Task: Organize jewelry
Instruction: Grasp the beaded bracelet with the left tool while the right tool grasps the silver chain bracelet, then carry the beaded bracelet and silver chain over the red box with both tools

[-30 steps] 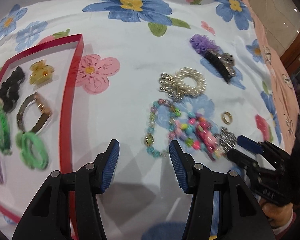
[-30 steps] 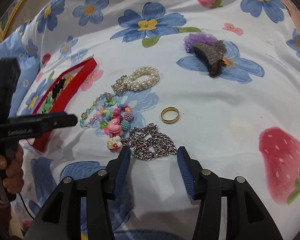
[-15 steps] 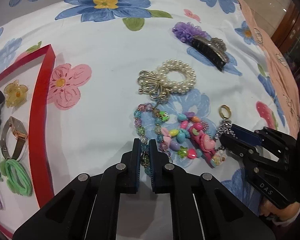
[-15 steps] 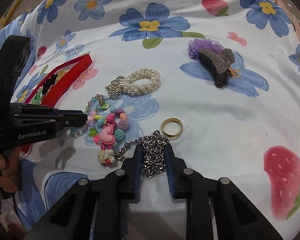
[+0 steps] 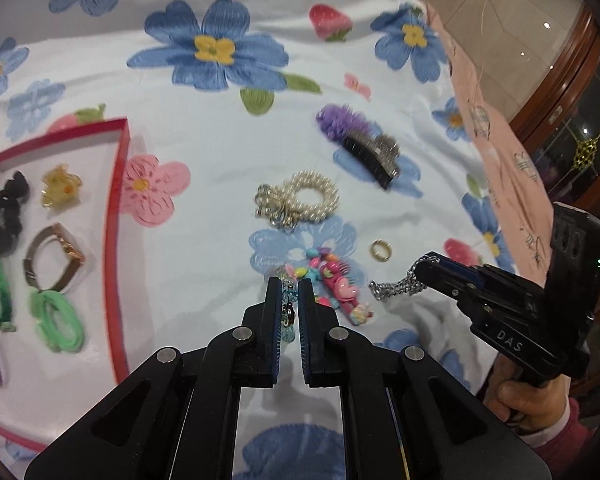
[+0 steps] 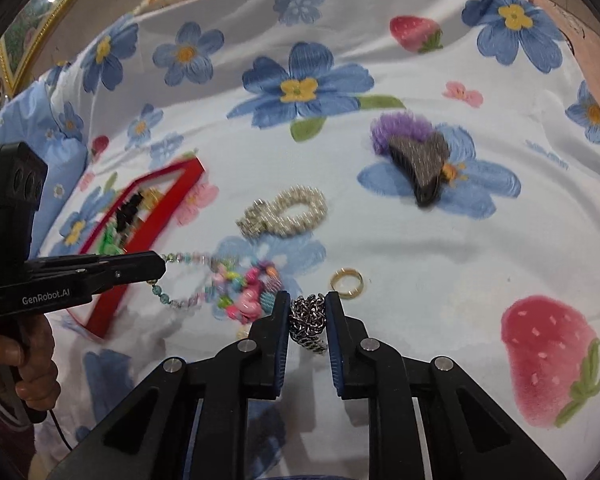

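Left wrist view: left gripper (image 5: 290,300) clenched on the beaded bracelet (image 5: 288,312) — blue beads pinched between its pads; the bracelet's coloured charm cluster (image 5: 331,280) lies just ahead-right of the tips on the floral sheet (image 5: 220,128); pearl bracelet (image 5: 300,202) further ahead; gold ring (image 5: 381,249) ahead-right; grey hair claw (image 5: 373,156) with a purple scrunchie (image 5: 335,122) touching it, far ahead-right; red tray (image 5: 114,240) to the left, holding a black scrunchie (image 5: 8,210), yellow clip (image 5: 60,190), watch (image 5: 56,256) and green hair ties (image 5: 56,318); right gripper (image 5: 423,270) off to the right, silver chain (image 5: 395,288) hanging from its tips.

Right wrist view: right gripper (image 6: 307,312) grasping the silver chain (image 6: 308,318) — links bunched between both pads; gold ring (image 6: 346,282) just ahead-right of the tips; charm cluster (image 6: 246,290) just ahead-left, blurred; left gripper (image 6: 156,268) at far left, beaded bracelet (image 6: 184,280) strung taut from its tips toward the charms; pearl bracelet (image 6: 286,214) ahead; hair claw (image 6: 423,168) far ahead-right; red tray (image 6: 148,220) ahead-left, behind the left gripper.
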